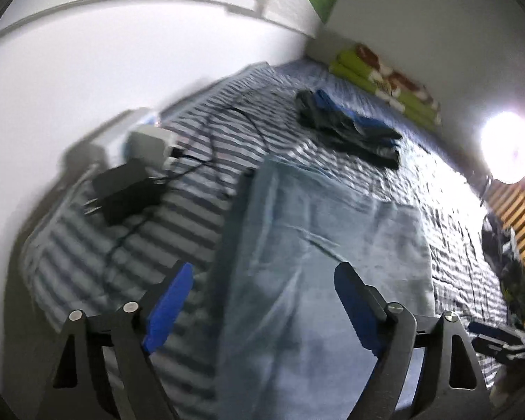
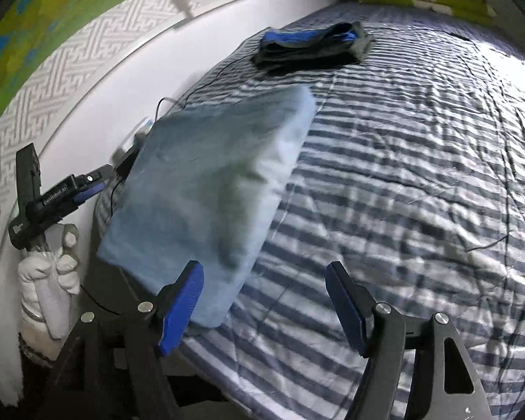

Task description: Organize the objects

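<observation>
A folded light blue towel lies flat on the striped bed; it also shows in the right wrist view. My left gripper is open and empty above the towel's near end. My right gripper is open and empty, just right of the towel's near corner. A folded dark grey and blue garment lies farther back on the bed, also in the right wrist view. The left gripper body, held by a gloved hand, shows at the left of the right wrist view.
A black box and a white adapter with black cables lie at the bed's left edge by the white wall. A green patterned blanket lies along the far wall. A bright lamp glares at right.
</observation>
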A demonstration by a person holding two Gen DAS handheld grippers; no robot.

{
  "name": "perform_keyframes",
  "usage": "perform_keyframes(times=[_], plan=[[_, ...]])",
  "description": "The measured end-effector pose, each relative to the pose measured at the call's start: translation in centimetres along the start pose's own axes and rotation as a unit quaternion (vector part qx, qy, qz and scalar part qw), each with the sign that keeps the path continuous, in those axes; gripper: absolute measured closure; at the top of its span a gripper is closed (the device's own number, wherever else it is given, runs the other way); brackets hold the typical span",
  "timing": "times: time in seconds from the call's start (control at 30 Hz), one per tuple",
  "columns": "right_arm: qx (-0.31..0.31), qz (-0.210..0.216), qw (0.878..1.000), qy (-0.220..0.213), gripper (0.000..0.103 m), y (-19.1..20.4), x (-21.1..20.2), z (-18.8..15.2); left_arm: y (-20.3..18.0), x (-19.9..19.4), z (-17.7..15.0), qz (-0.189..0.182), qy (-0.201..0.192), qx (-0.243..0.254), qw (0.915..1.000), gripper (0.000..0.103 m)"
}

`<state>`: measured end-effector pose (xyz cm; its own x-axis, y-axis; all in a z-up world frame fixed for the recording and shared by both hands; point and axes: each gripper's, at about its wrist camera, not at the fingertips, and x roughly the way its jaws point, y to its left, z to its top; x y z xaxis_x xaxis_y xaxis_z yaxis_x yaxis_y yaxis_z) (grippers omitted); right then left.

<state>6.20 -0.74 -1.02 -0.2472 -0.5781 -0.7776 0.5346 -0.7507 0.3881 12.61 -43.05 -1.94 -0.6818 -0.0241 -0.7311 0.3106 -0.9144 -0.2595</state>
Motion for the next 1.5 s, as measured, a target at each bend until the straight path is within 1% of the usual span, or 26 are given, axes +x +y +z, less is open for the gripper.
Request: perform_keyframes(times=[0.03,0.07,0.1,0.17,0.23,0.3,0.33,0.47,0.57,0.63,0.7,0.8,0.83,0.93,0.97,1.0,1.03,1.07,1.13,1.2,1.23,1.27,1.33,1.37,1.4,1.5], plan=[[0.005,0.002,1.000,-0.001,0.035,-0.3,-0.1,0.4,-0.7,0.5,0.3,-0.006,0.006,0.008,0.9999,0.016],[0.011,0.004,1.000,-0.001,0.035,-0.5,0.0,0.9,-1.5,0.9,0.5,-0.011,0.011,0.018,0.9997,0.013],[0.017,0.003,1.000,0.000,0.035,-0.7,0.3,1.8,-1.9,1.7,0.9,-0.008,0.014,0.028,0.9995,0.008],[0.027,0.010,1.000,0.005,0.035,-0.8,1.1,2.8,-2.1,2.9,1.3,0.007,0.025,0.034,0.9991,0.008],[0.046,0.024,0.999,0.013,0.035,-1.2,2.5,4.1,-1.4,4.0,1.4,0.018,0.043,0.030,0.9984,0.008],[0.060,0.038,0.997,0.025,0.035,-1.6,4.4,5.4,0.4,4.8,1.4,0.023,0.059,0.011,0.9979,0.008],[0.063,0.038,0.997,0.029,0.035,-1.7,5.0,5.6,1.5,5.3,1.5,0.019,0.066,-0.001,0.9976,0.008],[0.073,0.065,0.994,0.052,0.035,-2.3,8.3,7.3,4.1,6.9,1.6,-0.032,0.091,-0.035,0.9947,0.004],[0.079,0.093,0.990,0.063,0.034,-2.9,10.2,7.8,5.1,8.4,1.8,-0.056,0.110,-0.040,0.9915,0.001],[0.080,0.119,0.988,0.061,0.034,-3.1,10.9,7.9,5.2,8.8,2.0,-0.070,0.106,-0.037,0.9912,0.001],[0.068,0.139,0.986,0.056,0.034,-3.1,11.3,8.1,5.3,9.0,2.2,-0.075,0.104,-0.044,0.9907,0.001],[0.065,0.173,0.981,0.053,0.033,-2.9,12.0,8.2,4.8,9.2,2.1,-0.082,0.100,-0.031,0.9910,0.001],[0.059,0.180,0.980,0.054,0.033,-2.6,12.2,8.2,4.6,9.3,2.0,-0.089,0.096,-0.029,0.9909,0.001],[0.043,0.191,0.979,0.055,0.033,-2.1,12.6,8.5,3.5,9.4,1.7,-0.093,0.090,-0.017,0.9915,0.001],[0.041,0.194,0.979,0.054,0.036,-2.0,12.8,8.7,3.0,9.6,1.6,-0.101,0.092,-0.010,0.9906,0.004],[0.044,0.197,0.978,0.054,0.038,-2.1,12.9,8.7,2.8,9.5,1.5,-0.105,0.094,-0.009,0.9900,0.011],[0.048,0.198,0.978,0.054,0.046,-2.2,12.9,8.7,2.6,9.5,1.6,-0.107,0.094,-0.012,0.9897,0.015],[0.056,0.198,0.977,0.055,0.058,-2.6,13.0,8.7,2.6,9.6,1.6,-0.123,0.098,-0.020,0.9874,0.026],[0.069,0.203,0.975,0.058,0.067,-3.1,13.4,8.8,2.6,9.9,1.7,-0.133,0.098,-0.042,0.9854,0.031],[0.070,0.200,0.976,0.056,0.073,-3.0,13.3,8.9,2.4,9.9,1.8,-0.134,0.099,-0.052,0.9846,0.039],[0.068,0.198,0.976,0.053,0.079,-2.8,13.2,8.9,2.3,9.8,1.7,-0.134,0.096,-0.058,0.9846,0.041],[0.064,0.193,0.978,0.048,0.082,-2.4,12.8,9.0,2.2,9.6,1.5,-0.127,0.092,-0.064,0.9855,0.045],[0.057,0.185,0.980,0.041,0.084,-1.8,12.2,8.9,1.9,9.0,1.5,-0.118,0.082,-0.061,0.9877,0.055],[0.051,0.179,0.982,0.035,0.085,-1.2,11.6,8.9,1.8,8.6,1.5,-0.116,0.076,-0.061,0.9885,0.064],[0.047,0.176,0.983,0.030,0.086,-0.9,11.1,8.8,1.9,8.1,1.5,-0.116,0.071,-0.063,0.9887,0.071],[0.027,0.167,0.985,0.015,0.088,0.3,9.1,8.5,1.8,6.6,1.2,-0.122,0.060,-0.061,0.9888,0.076]])
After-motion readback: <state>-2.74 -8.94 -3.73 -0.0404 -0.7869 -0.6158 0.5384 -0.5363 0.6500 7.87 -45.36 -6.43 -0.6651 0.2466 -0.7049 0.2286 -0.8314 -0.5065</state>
